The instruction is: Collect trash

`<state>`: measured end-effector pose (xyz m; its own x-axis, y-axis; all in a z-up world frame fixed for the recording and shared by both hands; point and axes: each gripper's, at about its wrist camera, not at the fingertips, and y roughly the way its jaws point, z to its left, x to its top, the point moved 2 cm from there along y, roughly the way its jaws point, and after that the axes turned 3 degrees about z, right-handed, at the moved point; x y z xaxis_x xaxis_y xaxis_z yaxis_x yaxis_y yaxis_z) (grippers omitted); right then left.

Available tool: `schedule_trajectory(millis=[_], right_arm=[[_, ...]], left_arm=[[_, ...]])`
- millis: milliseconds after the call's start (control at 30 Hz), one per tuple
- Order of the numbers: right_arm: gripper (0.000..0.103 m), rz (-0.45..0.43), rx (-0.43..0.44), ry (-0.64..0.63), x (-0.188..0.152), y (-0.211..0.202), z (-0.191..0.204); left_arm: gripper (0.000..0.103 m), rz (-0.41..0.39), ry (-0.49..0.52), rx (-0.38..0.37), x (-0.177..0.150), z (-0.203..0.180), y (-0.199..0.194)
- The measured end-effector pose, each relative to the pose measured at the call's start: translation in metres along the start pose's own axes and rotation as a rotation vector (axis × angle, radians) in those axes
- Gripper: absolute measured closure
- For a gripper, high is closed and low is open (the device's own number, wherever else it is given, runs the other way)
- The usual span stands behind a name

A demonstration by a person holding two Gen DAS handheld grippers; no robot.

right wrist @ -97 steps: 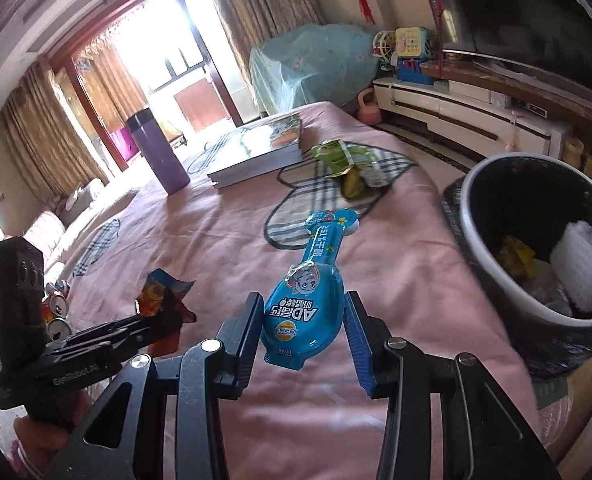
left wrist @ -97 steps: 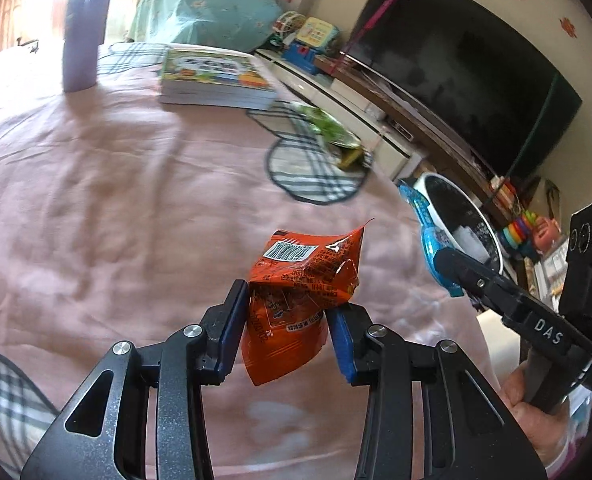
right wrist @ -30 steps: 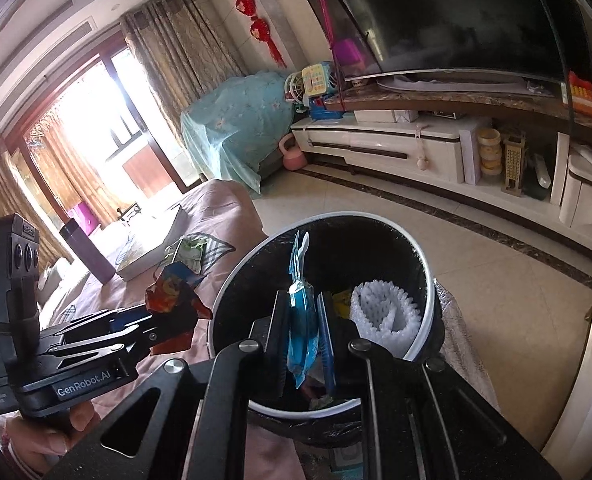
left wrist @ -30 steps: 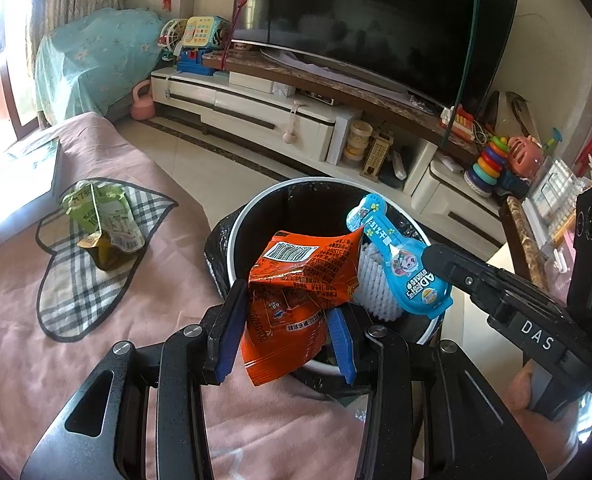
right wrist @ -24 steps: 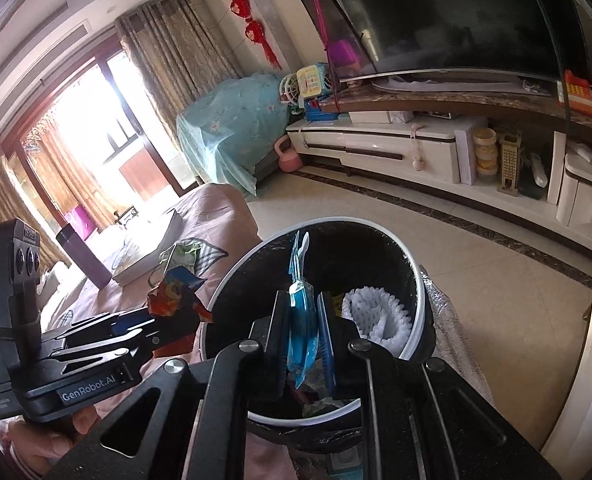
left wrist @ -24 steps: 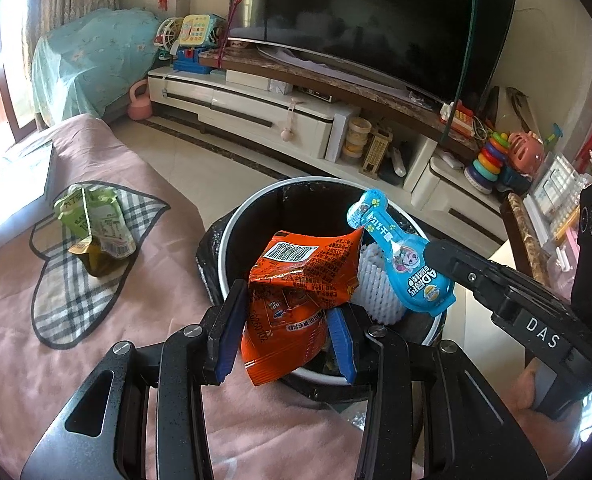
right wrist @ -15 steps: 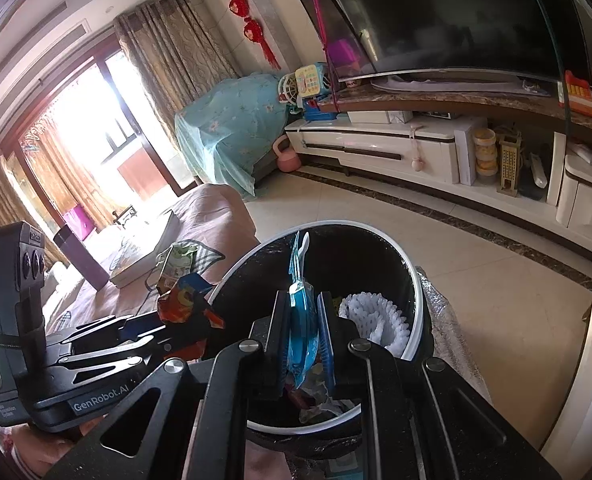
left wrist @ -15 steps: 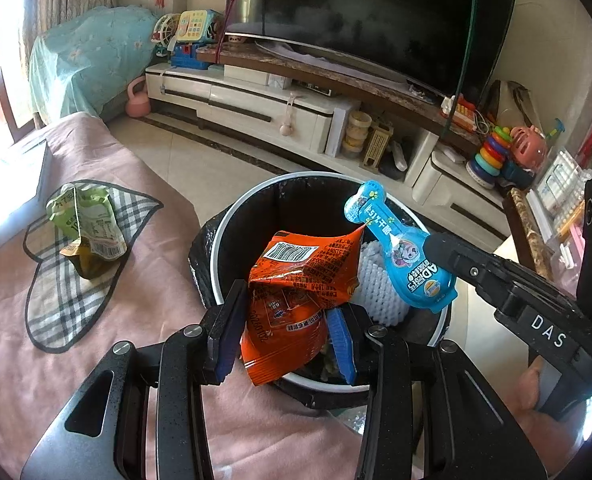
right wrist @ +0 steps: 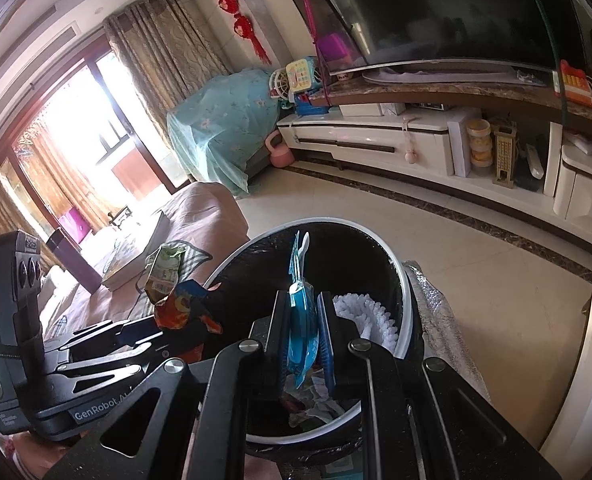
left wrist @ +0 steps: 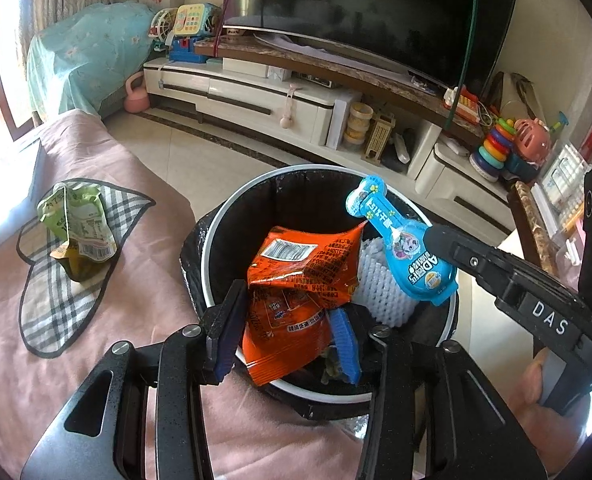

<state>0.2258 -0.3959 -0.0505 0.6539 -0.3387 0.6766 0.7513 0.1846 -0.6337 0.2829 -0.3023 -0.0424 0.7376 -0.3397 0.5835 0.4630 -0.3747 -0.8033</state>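
Note:
The black waste bin (left wrist: 216,248) with a white rim stands at the edge of the pink cover. My left gripper (left wrist: 290,310) hangs over the bin's near side. Its jaws are opening, and a crinkled orange snack bag (left wrist: 296,276) still sits between the blue pads, touching both. My right gripper (right wrist: 301,320) is shut on a flat blue drink pouch (right wrist: 296,268), held edge-up above the bin (right wrist: 404,280). In the left wrist view that pouch (left wrist: 399,248) sticks out over the bin's far right side. A white foam net (left wrist: 379,288) lies inside.
A green pouch (left wrist: 76,224) lies on a plaid heart patch (left wrist: 52,304) of the pink cover, left of the bin. Beyond the bin are bare floor tiles (right wrist: 475,264), a long white TV cabinet (left wrist: 256,100) and toys (left wrist: 499,148). A hand (left wrist: 551,412) holds the right gripper's handle.
Both grippers came from above the pink cover to above the bin with their trash. In the last half second the left jaws spread slightly; the orange bag stays between them.

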Motion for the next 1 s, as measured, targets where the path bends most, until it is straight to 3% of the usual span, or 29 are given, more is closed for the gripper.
schedule_trajectory(millis=[133,233,400,567,767,1000], right_arm=[[0.084,0.01,0.01,0.027,0.003,0.004,-0.004],[0.07,0.004,0.004,0.051,0.004,0.001,-0.008],[0.051,-0.032,0.022,0.057,0.001,-0.015,-0.003],[0.012,-0.08,0.045,0.069,-0.007,-0.038,0.008],[0.003,-0.142,0.065,0.066,-0.033,-0.072,0.031],[0.001,-0.162,0.061,0.063,-0.075,-0.096,0.056]], left_arm=[[0.044,0.013,-0.011,0.003,0.001,0.002,0.0],[0.034,-0.001,-0.014,0.007,0.0,0.004,-0.005],[0.029,-0.02,-0.048,-0.006,-0.009,0.013,-0.021],[0.027,-0.059,-0.099,-0.016,-0.035,0.028,-0.05],[0.022,-0.115,-0.166,-0.013,-0.081,0.046,-0.089],[0.019,-0.18,-0.193,0.019,-0.132,0.061,-0.131]])
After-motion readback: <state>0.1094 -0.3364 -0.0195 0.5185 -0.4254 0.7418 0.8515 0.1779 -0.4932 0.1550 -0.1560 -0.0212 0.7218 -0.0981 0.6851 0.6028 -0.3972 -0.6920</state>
